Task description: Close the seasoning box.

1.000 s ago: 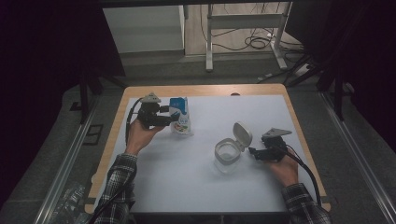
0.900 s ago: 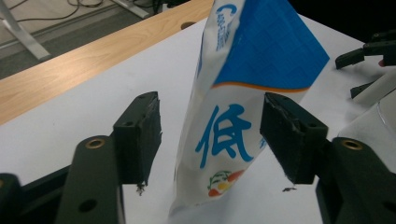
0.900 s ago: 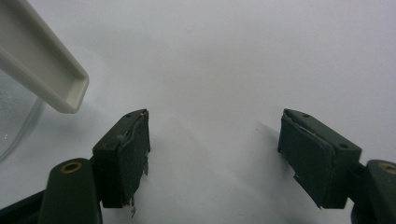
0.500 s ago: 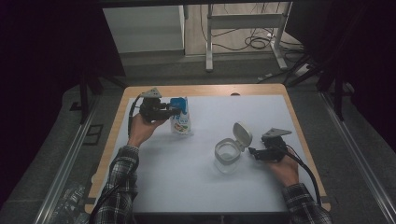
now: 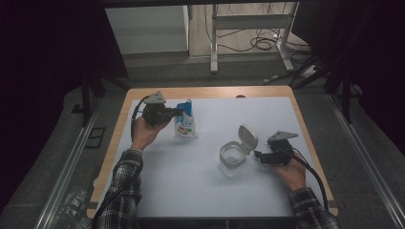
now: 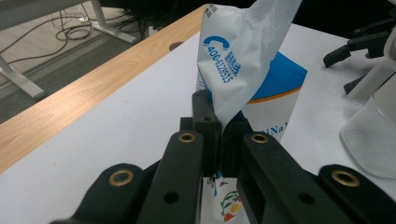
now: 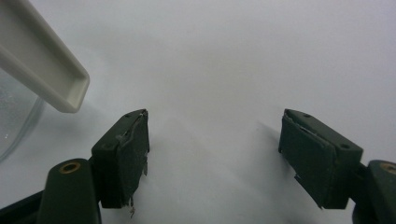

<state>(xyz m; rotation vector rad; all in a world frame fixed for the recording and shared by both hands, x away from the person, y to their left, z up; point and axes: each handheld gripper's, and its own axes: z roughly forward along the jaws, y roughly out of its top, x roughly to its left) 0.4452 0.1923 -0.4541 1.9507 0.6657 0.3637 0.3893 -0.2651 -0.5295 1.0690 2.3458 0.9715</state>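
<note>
Pinching the blue-and-white plastic pouch (image 6: 243, 70) by its upper edge, left claw (image 6: 223, 140) has just closed tight on it; pouch stands upright at the back left of the white desk (image 5: 191, 186). Right claw (image 7: 212, 154) sits jaws wide apart, nothing between them, just beside the clear round jar with its open white flip lid (image 5: 234, 157), front right

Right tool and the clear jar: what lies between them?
In the high view, just bare white table separates the open right tool from the clear jar; its flipped-up lid leans toward the tool.
</note>
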